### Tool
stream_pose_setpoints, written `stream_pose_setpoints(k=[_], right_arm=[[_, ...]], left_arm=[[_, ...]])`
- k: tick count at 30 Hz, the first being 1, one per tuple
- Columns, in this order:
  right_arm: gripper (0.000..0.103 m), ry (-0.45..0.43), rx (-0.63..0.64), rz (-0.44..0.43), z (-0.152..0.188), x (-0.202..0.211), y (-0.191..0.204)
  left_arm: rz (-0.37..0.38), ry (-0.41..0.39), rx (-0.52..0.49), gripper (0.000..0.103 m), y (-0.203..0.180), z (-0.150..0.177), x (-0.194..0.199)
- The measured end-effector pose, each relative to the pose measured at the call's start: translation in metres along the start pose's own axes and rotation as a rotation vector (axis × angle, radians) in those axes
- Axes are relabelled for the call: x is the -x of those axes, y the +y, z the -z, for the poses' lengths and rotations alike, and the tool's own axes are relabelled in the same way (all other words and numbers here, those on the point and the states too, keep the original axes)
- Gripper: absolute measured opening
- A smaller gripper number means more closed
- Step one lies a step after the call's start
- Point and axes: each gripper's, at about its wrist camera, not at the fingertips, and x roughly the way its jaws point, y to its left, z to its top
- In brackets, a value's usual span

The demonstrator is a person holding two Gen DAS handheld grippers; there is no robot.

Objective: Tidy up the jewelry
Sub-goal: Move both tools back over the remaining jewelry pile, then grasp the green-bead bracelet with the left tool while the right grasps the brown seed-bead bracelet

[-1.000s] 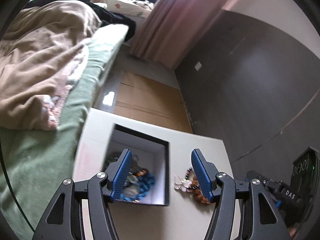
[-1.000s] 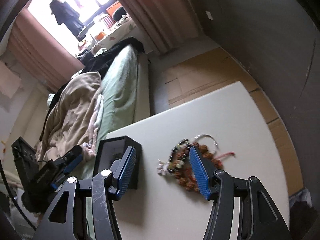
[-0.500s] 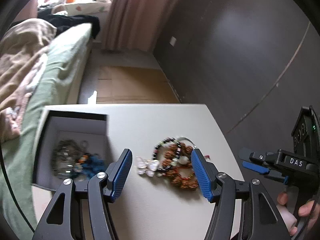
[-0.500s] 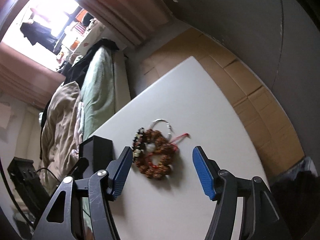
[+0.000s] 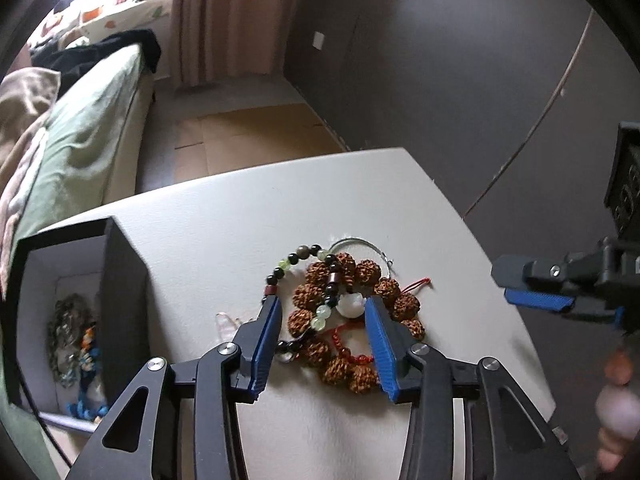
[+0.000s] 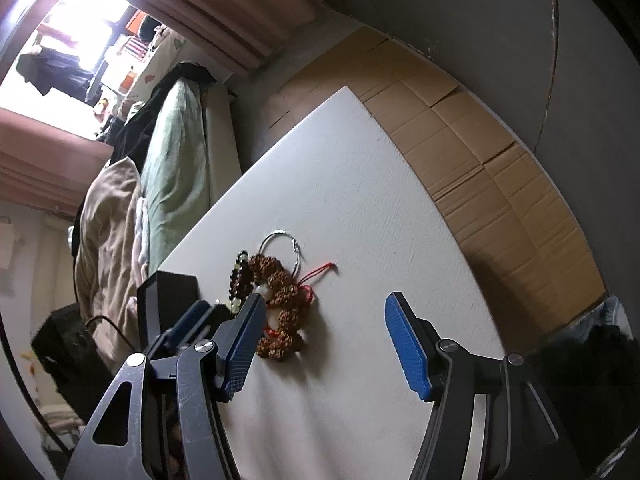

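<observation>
Bracelets [image 5: 344,312] are heaped on the counter [image 5: 400,200], straddled by the left gripper [image 5: 322,320], its fingers just closing, not yet pinching; the right gripper [image 6: 324,334], fingers apart, is held beside.

Left tongs [image 5: 322,306] angled down, jaws just closing; right tongs [image 6: 325,307] spread wide.

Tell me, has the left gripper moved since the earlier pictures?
Yes. The left gripper has moved from over the black box to the pile of bracelets on the white table, its jaws closing around them.
</observation>
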Motion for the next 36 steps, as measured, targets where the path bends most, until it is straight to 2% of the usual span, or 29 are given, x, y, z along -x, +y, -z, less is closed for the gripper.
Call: stream_pose_setpoints(k=[2, 3, 6, 13, 15, 18, 24, 28, 35, 36], right_arm=[[0.063, 0.005, -0.006, 0.0, -0.004, -0.002, -0.002], [0.063, 0.007, -0.009, 0.0, -0.005, -0.003, -0.003], [0.063, 0.016, -0.018, 0.01, -0.008, -0.008, -0.004], [0.063, 0.044, 0.005, 0.018, -0.005, -0.022, 0.007], [0.063, 0.062, 0.027, 0.017, -0.002, -0.028, 0.013], [0.063, 0.08, 0.064, 0.034, 0.004, -0.037, 0.023], [0.061, 0.091, 0.124, 0.07, 0.008, -0.05, 0.038], [0.052, 0.101, 0.167, 0.103, 0.011, -0.061, 0.051], [0.035, 0.062, 0.258, 0.251, 0.021, -0.068, 0.065], [0.021, 0.059, 0.268, 0.264, 0.022, -0.067, 0.066]], left_arm=[[-0.01, 0.012, -0.009, 0.034, -0.001, -0.001, -0.008], [-0.028, 0.018, -0.014, 0.034, -0.001, -0.001, -0.012], [-0.049, 0.015, -0.019, 0.017, 0.002, -0.003, -0.014], [0.016, 0.0, 0.053, 0.015, 0.016, -0.009, -0.002], [0.055, -0.015, 0.083, 0.008, 0.022, -0.011, 0.006], [0.1, -0.027, 0.113, 0.008, 0.029, -0.013, 0.016], [0.121, -0.037, 0.172, 0.008, 0.043, -0.012, 0.027], [0.142, -0.071, 0.198, 0.008, 0.052, -0.014, 0.04], [0.163, -0.092, 0.23, 0.008, 0.062, -0.011, 0.055], [0.166, -0.097, 0.237, 0.008, 0.063, -0.01, 0.058]])
